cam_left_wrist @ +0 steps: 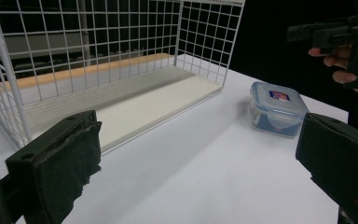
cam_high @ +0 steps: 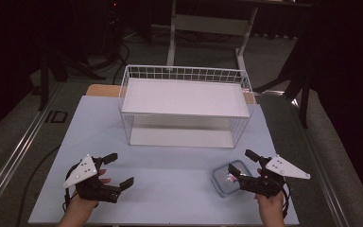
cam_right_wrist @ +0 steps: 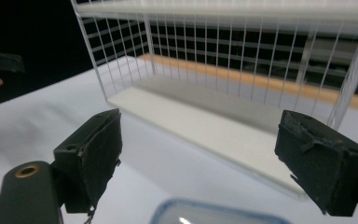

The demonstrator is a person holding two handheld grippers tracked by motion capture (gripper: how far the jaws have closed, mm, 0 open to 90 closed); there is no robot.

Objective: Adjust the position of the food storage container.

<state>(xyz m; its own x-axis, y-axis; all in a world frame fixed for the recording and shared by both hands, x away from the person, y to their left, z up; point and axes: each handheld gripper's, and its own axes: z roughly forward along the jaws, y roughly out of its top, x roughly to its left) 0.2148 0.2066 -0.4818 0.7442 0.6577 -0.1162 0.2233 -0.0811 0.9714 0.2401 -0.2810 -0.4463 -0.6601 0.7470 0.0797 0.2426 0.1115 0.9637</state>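
The box (cam_high: 230, 178) sits on the desk (cam_high: 170, 189) at five o'clock, just before the released right tool (cam_high: 242, 169); likely light, stiff, slick plastic; best pinched across opposite walls; left tool (cam_high: 121, 170) released too.

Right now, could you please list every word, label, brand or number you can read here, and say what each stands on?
No text reads clearly.
Container: a small red and blue label on the lid, too small and blurred to read.
Floor strip left of the table: dark marking that looks like "ID", too blurred to be sure.
Wire rack: no lettering.
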